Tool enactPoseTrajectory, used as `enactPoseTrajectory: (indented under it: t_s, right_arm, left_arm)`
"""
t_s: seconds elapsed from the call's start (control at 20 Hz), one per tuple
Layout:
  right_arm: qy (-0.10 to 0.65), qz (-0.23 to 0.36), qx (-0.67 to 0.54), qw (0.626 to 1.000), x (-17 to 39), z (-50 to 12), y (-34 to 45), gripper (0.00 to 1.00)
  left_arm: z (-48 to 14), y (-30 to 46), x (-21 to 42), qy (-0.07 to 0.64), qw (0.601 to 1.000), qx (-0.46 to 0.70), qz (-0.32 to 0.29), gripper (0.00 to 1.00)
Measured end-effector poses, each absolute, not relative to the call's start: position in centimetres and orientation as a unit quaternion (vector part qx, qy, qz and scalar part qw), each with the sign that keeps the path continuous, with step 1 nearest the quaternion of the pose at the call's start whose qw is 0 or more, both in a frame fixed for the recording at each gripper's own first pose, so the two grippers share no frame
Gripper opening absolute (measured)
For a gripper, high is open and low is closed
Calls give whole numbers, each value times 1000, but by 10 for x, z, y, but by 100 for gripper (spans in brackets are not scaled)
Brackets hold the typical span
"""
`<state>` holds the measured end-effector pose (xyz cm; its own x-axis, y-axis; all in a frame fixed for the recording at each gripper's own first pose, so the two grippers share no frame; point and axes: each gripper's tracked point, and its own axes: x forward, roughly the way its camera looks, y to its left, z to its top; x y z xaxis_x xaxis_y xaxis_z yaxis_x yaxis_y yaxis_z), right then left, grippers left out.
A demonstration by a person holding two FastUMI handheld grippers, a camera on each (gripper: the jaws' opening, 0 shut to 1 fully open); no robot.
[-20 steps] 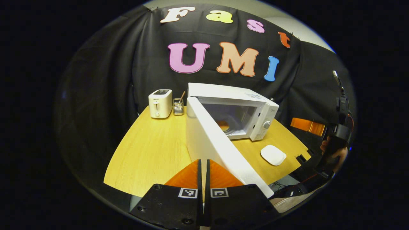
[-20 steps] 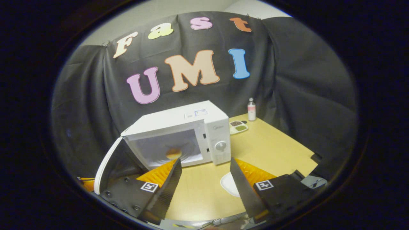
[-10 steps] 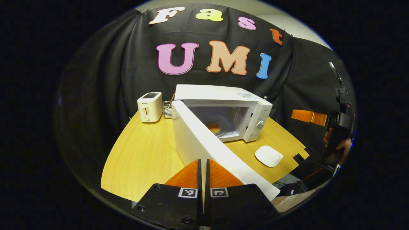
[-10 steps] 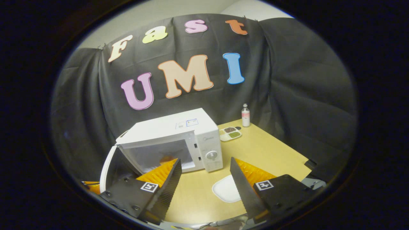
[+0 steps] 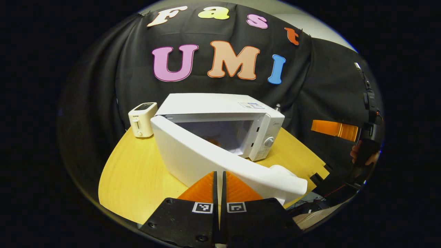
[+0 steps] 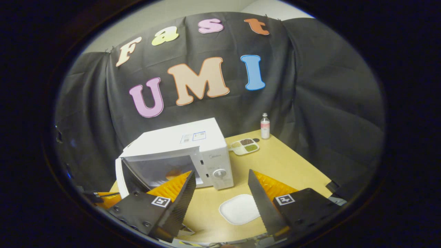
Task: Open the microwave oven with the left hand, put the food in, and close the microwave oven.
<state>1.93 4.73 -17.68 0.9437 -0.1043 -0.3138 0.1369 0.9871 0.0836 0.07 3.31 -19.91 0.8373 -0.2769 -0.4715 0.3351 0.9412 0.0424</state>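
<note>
Door [image 5: 206, 162] swung partway shut since earlier; food [image 6: 172, 174] sat inside the microwave [image 6: 193, 144].
Left tongs [image 5: 219, 179] clenched, empty, just behind the door; right tongs [image 6: 220, 193] released. Risk: glancing push, door unlatched.

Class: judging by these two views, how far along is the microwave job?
Done: the food sits inside the microwave, and the white plate on the table is bare. In hand: the left gripper, fingers together, is at the half-open door. Left: shutting that door fully. The right gripper is open, holding nothing.
</note>
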Motion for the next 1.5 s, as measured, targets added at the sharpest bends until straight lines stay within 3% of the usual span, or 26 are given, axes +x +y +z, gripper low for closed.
enactPoseTrajectory:
  t_s: [0.05,0.65,1.5]
  right_arm:
    - [157,-60,52,984,22,-179,41,89]
    - [170,-44,41,984,36,-184,-3,89]
    - [180,-22,35,983,42,-198,-36,89]
  left_arm:
    - [-200,24,5,236,957,59,-161,1]
    - [-216,-47,52,229,960,38,-154,1]
    - [-217,-93,107,226,965,33,-125,1]
